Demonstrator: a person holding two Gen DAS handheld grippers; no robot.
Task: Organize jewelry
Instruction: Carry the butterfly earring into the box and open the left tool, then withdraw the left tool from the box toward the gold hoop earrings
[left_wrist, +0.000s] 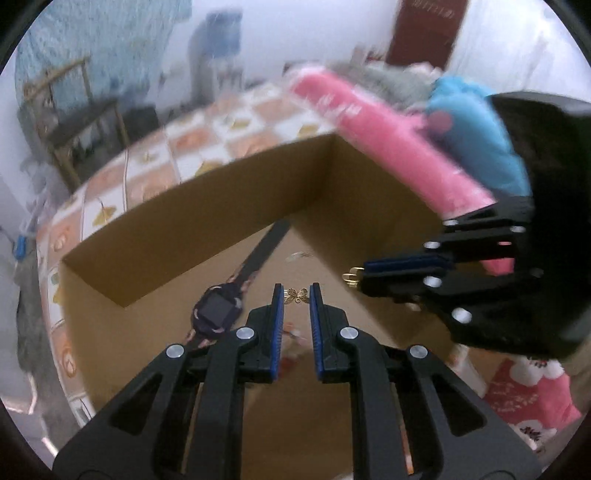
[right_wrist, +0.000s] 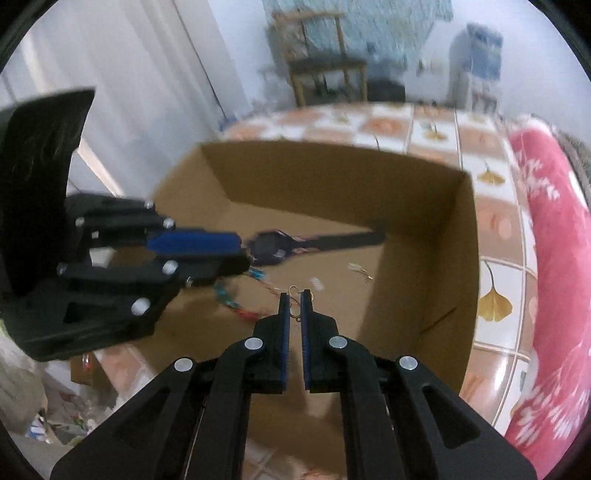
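Cardboard box (left_wrist: 207, 206) is set on a tiled tabletop, w/ both grippers held above it. Butterfly charm (left_wrist: 297, 295) is pinched crosswise by left gripper (left_wrist: 297, 300); gold earring (right_wrist: 294, 295) is clamped in right gripper (right_wrist: 294, 301).

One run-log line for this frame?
left hand-held gripper: shut on gold butterfly charm | right hand-held gripper: shut on gold wire earring | both over brown cardboard box

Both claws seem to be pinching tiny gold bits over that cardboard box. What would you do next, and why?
Probably lower them a little before letting go. The left gripper pinches a gold butterfly charm, the right gripper a gold wire earring, both above the cardboard box where the watch lies. Small pieces could bounce.
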